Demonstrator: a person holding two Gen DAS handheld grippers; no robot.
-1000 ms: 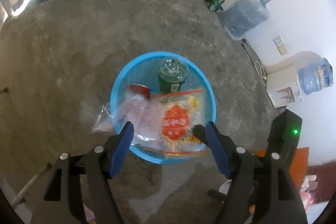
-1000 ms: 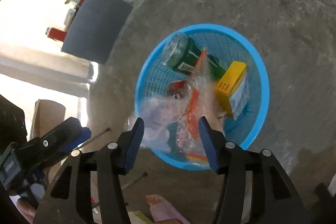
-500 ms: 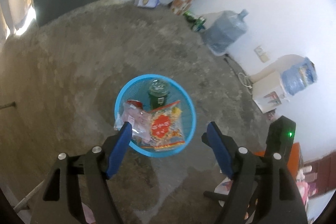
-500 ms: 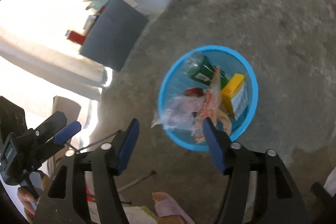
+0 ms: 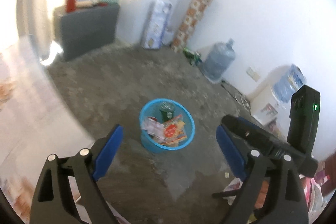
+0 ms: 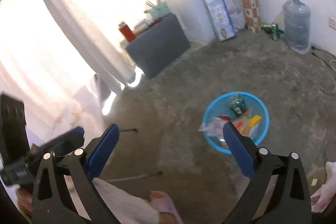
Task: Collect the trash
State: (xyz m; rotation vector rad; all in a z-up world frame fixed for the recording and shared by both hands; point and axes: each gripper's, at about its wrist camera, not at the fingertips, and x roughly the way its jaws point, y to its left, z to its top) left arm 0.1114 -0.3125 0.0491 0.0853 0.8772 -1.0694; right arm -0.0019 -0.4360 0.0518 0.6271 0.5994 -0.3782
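Both your left gripper (image 5: 169, 141) and right gripper (image 6: 171, 140) gape wide and empty, blurring the blue basket (image 5: 154, 147) of wrappers, its far contents indistinct.

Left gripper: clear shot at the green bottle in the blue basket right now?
Probably yes. The left gripper is open and empty, high above the blue basket. The green bottle stands at the far side, its top exposed; the snack wrapper lies nearer, beside it.

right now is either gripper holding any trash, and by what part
Nothing is held. The left gripper and right gripper are both open and empty, away from the blue basket.
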